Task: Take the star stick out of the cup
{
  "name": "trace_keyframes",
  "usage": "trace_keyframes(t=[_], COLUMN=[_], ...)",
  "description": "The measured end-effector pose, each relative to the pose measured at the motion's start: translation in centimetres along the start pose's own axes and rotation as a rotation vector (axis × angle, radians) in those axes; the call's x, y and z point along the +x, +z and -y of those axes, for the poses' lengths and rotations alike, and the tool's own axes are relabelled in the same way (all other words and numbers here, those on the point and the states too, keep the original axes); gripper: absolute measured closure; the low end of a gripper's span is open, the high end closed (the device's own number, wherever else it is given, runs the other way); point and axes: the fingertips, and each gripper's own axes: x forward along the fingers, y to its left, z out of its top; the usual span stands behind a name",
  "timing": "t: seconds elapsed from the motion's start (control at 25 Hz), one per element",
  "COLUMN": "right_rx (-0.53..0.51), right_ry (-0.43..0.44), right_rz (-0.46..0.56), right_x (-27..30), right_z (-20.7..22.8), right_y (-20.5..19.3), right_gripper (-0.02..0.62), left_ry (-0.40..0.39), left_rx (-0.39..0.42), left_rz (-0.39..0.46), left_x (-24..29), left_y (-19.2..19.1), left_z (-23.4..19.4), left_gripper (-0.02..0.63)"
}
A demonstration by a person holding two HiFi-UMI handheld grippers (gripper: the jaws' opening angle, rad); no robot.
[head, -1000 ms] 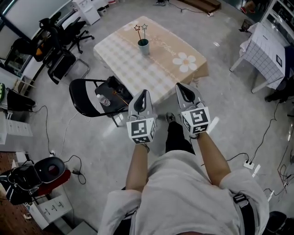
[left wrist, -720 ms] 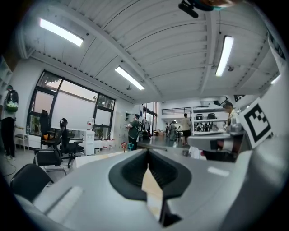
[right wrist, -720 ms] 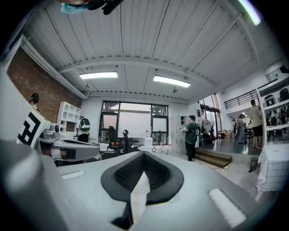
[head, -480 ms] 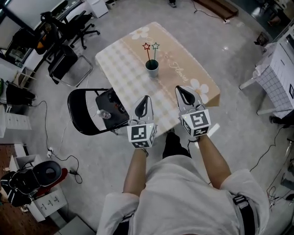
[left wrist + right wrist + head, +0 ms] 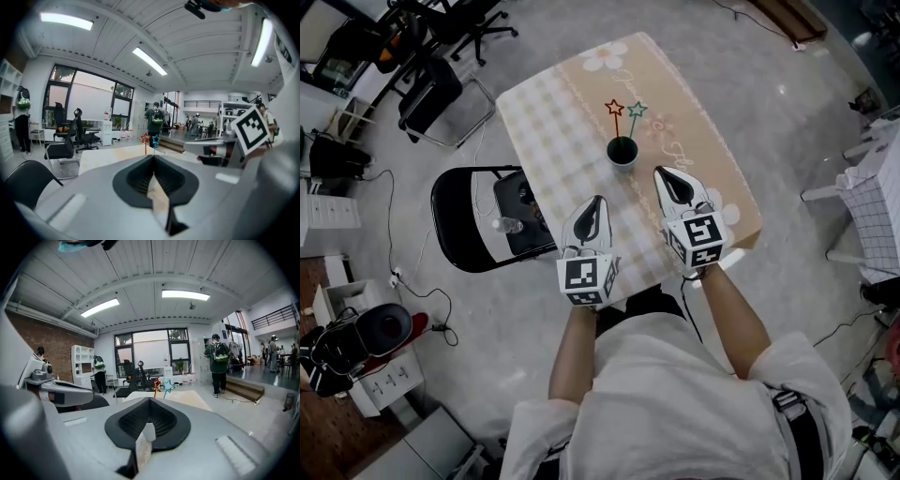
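**Head view:** Over the near edge of a cloth-covered table (image 5: pixel 553 103), left gripper (image 5: pixel 597 202) and right gripper (image 5: pixel 662 174), each pressed together and holding nothing. Just beyond the right one's tips, one dark cup (image 5: pixel 622 152), with bare cloth open on every side of it. Upright in the cup, two sticks: red star stick (image 5: pixel 613 107) and green star stick (image 5: pixel 637 110), heads side by side. Just beside the table's left edge, one black folding chair (image 5: pixel 459 216) (a bottle (image 5: pixel 507 225) and dark gear on its seat). Farther off past the table's far left corner, more chairs (image 5: pixel 431 89).

**Left gripper view:** Jaws closed tip to tip, nothing between. Both stars directly above the tips, right gripper at the right, a person with a backpack (image 5: pixel 154 119) standing in the background.

**Right gripper view:** Jaws likewise together and empty. Two stars just above and right of the tips, left gripper off to the left, the backpack wearer at far right.
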Motion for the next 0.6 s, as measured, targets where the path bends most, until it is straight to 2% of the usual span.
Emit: trace_keyframes(t=[0.2,0.36,0.6], right_rx=[0.024,0.036,0.046], right_ry=[0.004,-0.034,-0.049], right_rz=[-0.042,-0.066,-0.127], right_x=[2.8,4.4,6.3], right_z=[0.3,1.3,1.7], right_y=[-0.5,-0.4,-0.7], right_gripper=[0.595,0.595,0.595], left_ry=[0.016,-0.033,-0.065], left_rx=[-0.028,-0.019,-0.051], left_rz=[-0.029,-0.050,-0.065], left_x=[1.6,3.2,4.8], left_y=[-0.8,-1.5,-1.7], left_z=[-1.9,-2.1,-3.1], left_gripper=[0.604,0.604,0.604])
